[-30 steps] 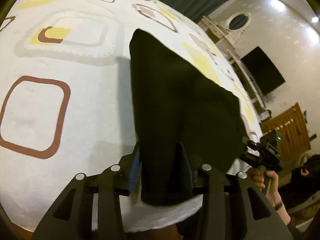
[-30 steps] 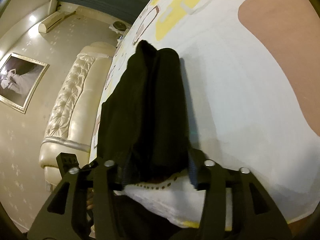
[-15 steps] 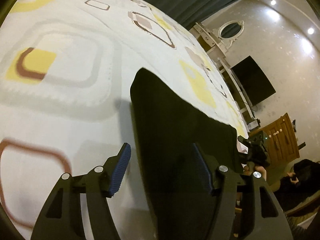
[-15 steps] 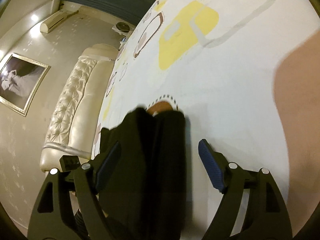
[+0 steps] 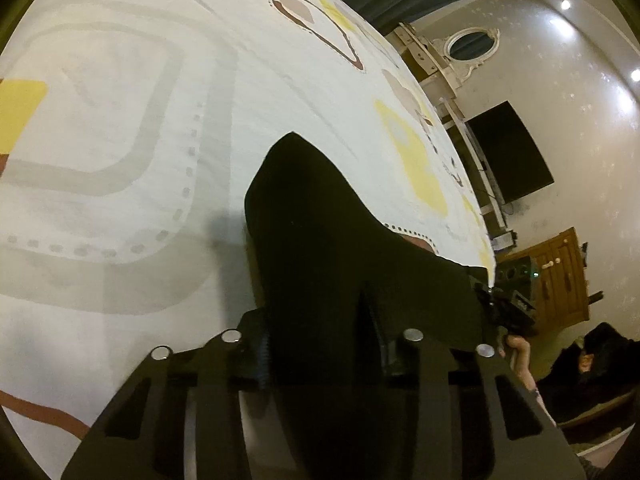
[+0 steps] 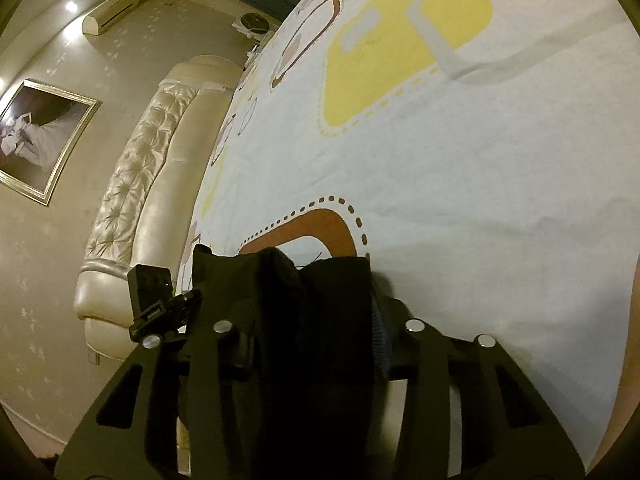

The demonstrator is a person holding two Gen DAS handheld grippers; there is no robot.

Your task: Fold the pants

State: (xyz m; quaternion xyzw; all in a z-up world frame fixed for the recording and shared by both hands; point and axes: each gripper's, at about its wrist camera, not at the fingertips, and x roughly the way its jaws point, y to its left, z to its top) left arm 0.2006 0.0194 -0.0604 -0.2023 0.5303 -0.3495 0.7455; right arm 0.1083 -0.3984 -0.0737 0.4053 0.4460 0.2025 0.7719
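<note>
Left wrist view, near field: the left gripper (image 5: 324, 354) occupies the bottom of the frame. Its jaws have just been closing and now stand narrow, clamped on the black pants (image 5: 340, 248), which fill the gap between the 2 pads. From the jaws the pants run up the centre of the frame as a dark sheet, ending in a rounded corner above the middle; the cloth lies on the bedsheet (image 5: 120, 140), white with grey, yellow and brown rounded squares.

At lower right, at the far edge of the pants, the right gripper (image 5: 506, 312) shows small and dark, with the person's hand (image 5: 520, 356) on its handle. Further right: a wooden cabinet (image 5: 560, 276), a black screen (image 5: 508, 152) on the wall and an oval mirror (image 5: 474, 44) at upper right.

Right wrist view, near field: the right gripper (image 6: 316, 342) fills the bottom of the frame. Its jaws have also just been closing and are narrow, gripping a bunched fold of the pants (image 6: 316, 320) between the pads. The left gripper (image 6: 154, 300) appears at lower left, just beside the cloth edge. Beyond lies the bedsheet (image 6: 460, 160). At left stand a tufted cream headboard (image 6: 136, 192), a framed picture (image 6: 36, 136) and, at upper left, an air conditioner (image 6: 116, 10).
</note>
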